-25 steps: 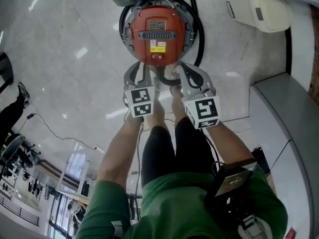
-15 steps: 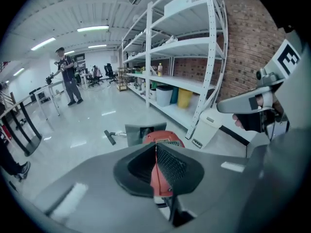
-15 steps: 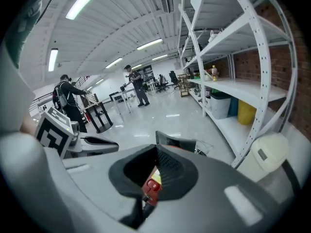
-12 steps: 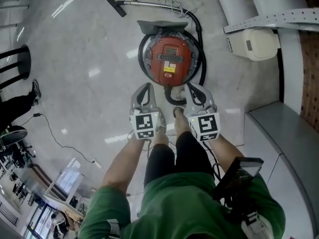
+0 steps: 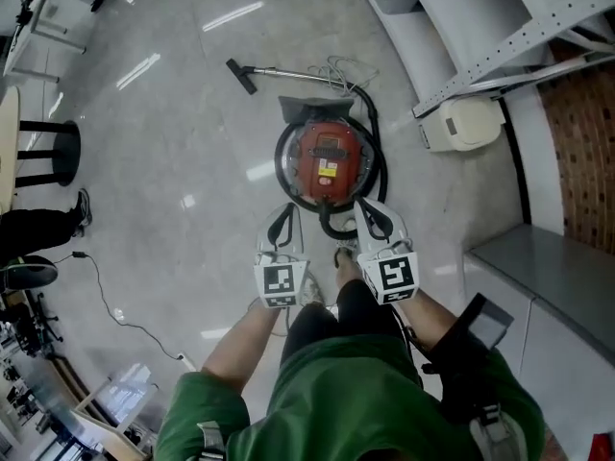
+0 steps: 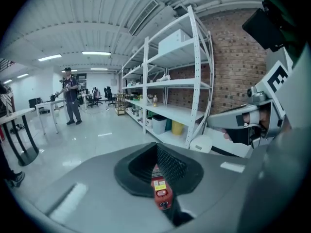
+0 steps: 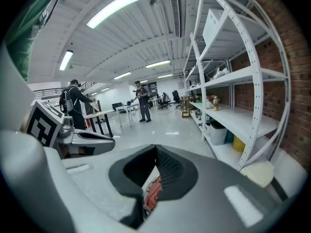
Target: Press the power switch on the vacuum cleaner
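The round red vacuum cleaner [image 5: 327,159] stands on the floor just beyond the person's feet, with a black hose looped round it. My left gripper [image 5: 284,211] and right gripper [image 5: 369,206] hang side by side over its near edge, above it and not touching it. Both sets of jaws are together with nothing between them. In the left gripper view the left gripper [image 6: 157,148] leaves a narrow slit that shows the vacuum cleaner's red top [image 6: 162,193] with a yellow label. The right gripper [image 7: 155,152] shows a strip of the red body [image 7: 153,194] in the same way.
The vacuum's wand [image 5: 288,71] lies on the floor beyond it. White shelving [image 5: 480,27] and a white box [image 5: 468,123] stand at the right, above a grey platform [image 5: 538,257]. A black stool [image 5: 48,152] and a floor cable [image 5: 106,296] are at the left. People stand far off.
The head view has drawn back and up, so the vacuum cleaner looks smaller and farther. Both grippers have come away from its near edge, still side by side and shut.
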A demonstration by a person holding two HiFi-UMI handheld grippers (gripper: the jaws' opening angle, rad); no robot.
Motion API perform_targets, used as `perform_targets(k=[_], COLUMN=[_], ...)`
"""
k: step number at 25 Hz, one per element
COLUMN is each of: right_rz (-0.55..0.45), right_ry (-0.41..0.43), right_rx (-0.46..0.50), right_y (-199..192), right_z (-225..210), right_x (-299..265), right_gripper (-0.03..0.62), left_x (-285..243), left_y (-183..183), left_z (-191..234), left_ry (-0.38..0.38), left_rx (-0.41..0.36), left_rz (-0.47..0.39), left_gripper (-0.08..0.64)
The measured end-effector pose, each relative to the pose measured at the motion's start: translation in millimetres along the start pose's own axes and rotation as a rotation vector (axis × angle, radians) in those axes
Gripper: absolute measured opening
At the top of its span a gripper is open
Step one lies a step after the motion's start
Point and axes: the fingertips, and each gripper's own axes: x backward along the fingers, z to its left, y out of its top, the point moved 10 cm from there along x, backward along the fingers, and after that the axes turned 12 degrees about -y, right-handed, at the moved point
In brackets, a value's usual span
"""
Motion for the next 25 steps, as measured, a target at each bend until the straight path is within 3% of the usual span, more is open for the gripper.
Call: perform_targets(k=[8,15,25], right_rz=[-0.157,-0.269,-0.341], right_ry=[-0.065,-0.084,-0.118], right_rx=[0.024,0.057,0.069], right_y=[49,75,77], right_z=[31,69,113], right_x=[84,143,217], right_gripper=[0.003,0.003,0.003], left_x=[87,152,223], left_y=[45,62,60], left_z=[-26,-44,-57], left_ry=[-0.025,-0.065,-0.105], left_rx=[-0.043,-0.081,-0.073], left_rz=[-0.158,-0.256,-0.307], left_gripper=[0.008,0.008,0.008])
